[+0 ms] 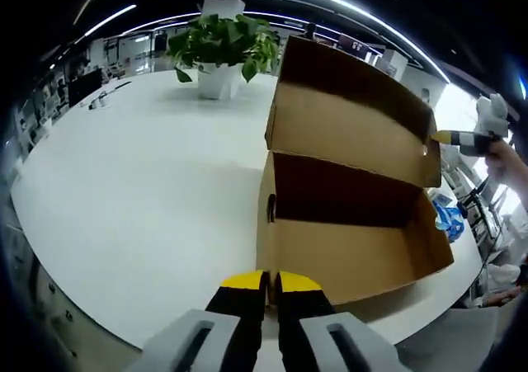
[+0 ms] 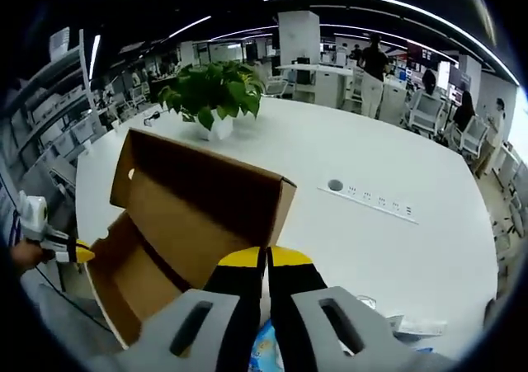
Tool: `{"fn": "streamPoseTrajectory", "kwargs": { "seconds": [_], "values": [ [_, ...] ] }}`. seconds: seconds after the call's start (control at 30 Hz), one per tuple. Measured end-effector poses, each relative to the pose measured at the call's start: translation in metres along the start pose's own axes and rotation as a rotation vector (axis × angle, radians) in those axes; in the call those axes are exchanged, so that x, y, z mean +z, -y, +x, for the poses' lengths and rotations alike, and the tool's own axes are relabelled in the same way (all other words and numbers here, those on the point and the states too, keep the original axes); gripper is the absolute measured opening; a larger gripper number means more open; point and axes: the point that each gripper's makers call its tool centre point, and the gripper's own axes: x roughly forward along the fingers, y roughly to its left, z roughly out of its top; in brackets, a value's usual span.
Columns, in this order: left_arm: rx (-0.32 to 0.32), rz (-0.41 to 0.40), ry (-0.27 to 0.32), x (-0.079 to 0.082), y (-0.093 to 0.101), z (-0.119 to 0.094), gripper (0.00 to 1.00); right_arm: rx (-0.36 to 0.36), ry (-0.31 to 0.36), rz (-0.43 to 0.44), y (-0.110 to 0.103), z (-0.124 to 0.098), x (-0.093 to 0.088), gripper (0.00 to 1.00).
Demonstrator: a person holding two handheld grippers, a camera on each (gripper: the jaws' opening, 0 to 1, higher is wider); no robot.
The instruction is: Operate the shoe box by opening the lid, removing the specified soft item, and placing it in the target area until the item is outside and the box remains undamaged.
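Note:
The brown cardboard shoe box [image 1: 346, 248] stands open on the white table, its lid [image 1: 355, 120] tilted up and back. What I see of its inside is bare cardboard. My left gripper [image 1: 268, 283] sits shut just short of the box's near wall, with nothing between its yellow tips. A blue and white packet [image 1: 450, 219] lies on the table past the box's far end. In the right gripper view the box [image 2: 190, 215] is at lower left, and my right gripper [image 2: 266, 261] is shut and empty above the blue packet [image 2: 266, 349].
A potted green plant [image 1: 223, 46] [image 2: 214, 91] stands on the table behind the box. A socket strip [image 2: 371, 197] is set into the tabletop, and white objects [image 2: 412, 327] lie near its edge. The table edge [image 1: 124, 327] runs close below my left gripper. People stand among the desks behind.

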Motion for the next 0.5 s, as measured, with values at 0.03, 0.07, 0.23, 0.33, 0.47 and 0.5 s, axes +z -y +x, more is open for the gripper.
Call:
{"fn": "streamPoseTrajectory", "kwargs": {
  "seconds": [0.03, 0.07, 0.23, 0.33, 0.47, 0.5],
  "values": [
    [-0.001, 0.000, 0.001, 0.000, 0.000, 0.000, 0.03, -0.001, 0.002, 0.000, 0.000, -0.001, 0.000, 0.00],
    [-0.001, 0.001, 0.001, 0.000, 0.000, 0.000, 0.03, -0.003, 0.009, -0.001, -0.002, -0.003, 0.000, 0.00],
    [-0.008, -0.007, 0.003, 0.000, 0.000, 0.000, 0.04, -0.007, 0.031, -0.019, -0.007, -0.014, -0.002, 0.00],
    [-0.008, 0.001, 0.004, 0.000, 0.000, 0.000, 0.04, -0.007, 0.044, -0.018, -0.010, -0.020, -0.004, 0.00],
    [-0.013, 0.002, 0.006, 0.000, 0.000, 0.000, 0.04, -0.010, 0.057, -0.015, -0.013, -0.025, -0.005, 0.00],
    [-0.014, 0.000, 0.007, 0.000, 0.000, 0.000, 0.04, -0.011, 0.060, -0.011, -0.014, -0.026, -0.006, 0.00]
  ]
}}
